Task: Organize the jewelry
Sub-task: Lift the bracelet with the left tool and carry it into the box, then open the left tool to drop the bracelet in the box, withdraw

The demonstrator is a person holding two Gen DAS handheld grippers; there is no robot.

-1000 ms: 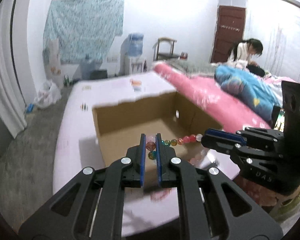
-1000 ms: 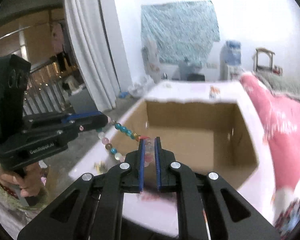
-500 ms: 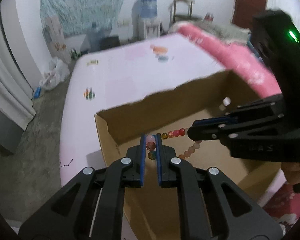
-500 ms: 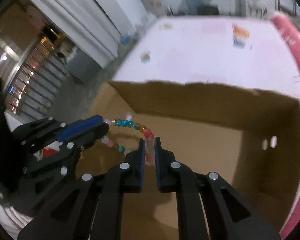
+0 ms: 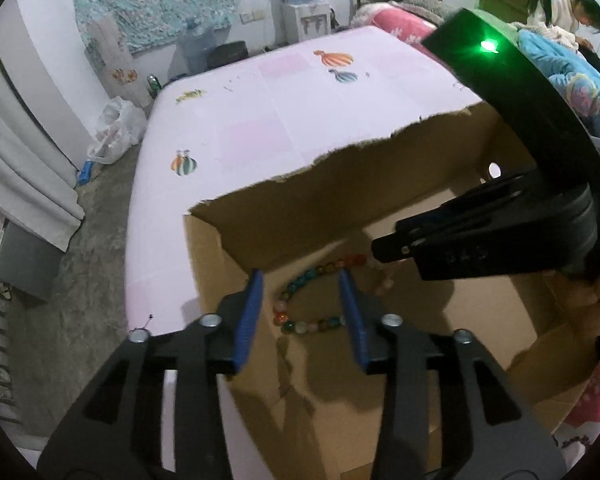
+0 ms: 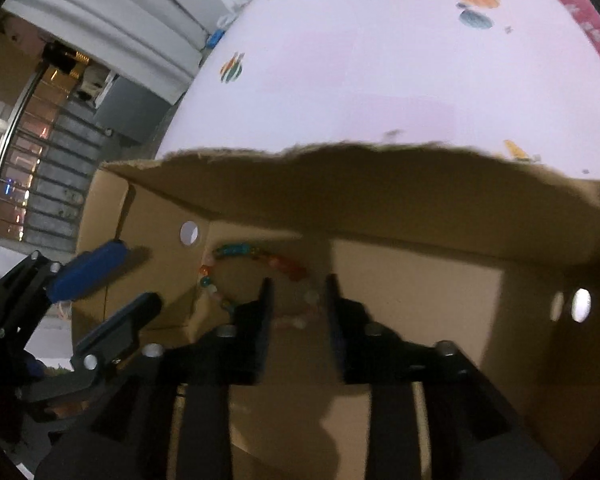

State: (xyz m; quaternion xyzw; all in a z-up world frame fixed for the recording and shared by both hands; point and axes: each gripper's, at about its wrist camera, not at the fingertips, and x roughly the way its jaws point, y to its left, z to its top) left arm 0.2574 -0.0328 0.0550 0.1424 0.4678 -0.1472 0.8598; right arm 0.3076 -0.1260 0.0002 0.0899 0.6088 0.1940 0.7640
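A bracelet of coloured beads [image 5: 312, 300] lies in a loop on the floor of an open cardboard box [image 5: 340, 184]. My left gripper [image 5: 302, 280] is open just above it, jaws either side of the loop, holding nothing. My right gripper [image 6: 298, 284] is open too, above the bracelet [image 6: 256, 258] inside the box [image 6: 380, 184]. In the left wrist view the right gripper [image 5: 384, 248] reaches in from the right. In the right wrist view the left gripper [image 6: 116, 276] shows at the left with its jaws apart.
The box stands on a pale pink sheet [image 5: 300, 100] with small balloon prints. A pink and blue quilt [image 5: 572, 80] and a person [image 5: 568, 4] are at the far right. Grey floor, a curtain [image 5: 20, 160] and a plastic bag [image 5: 116, 128] lie to the left.
Both grippers held the bracelet stretched between them over the box, lowered into it, then opened. The bracelet now lies loose on the box floor.
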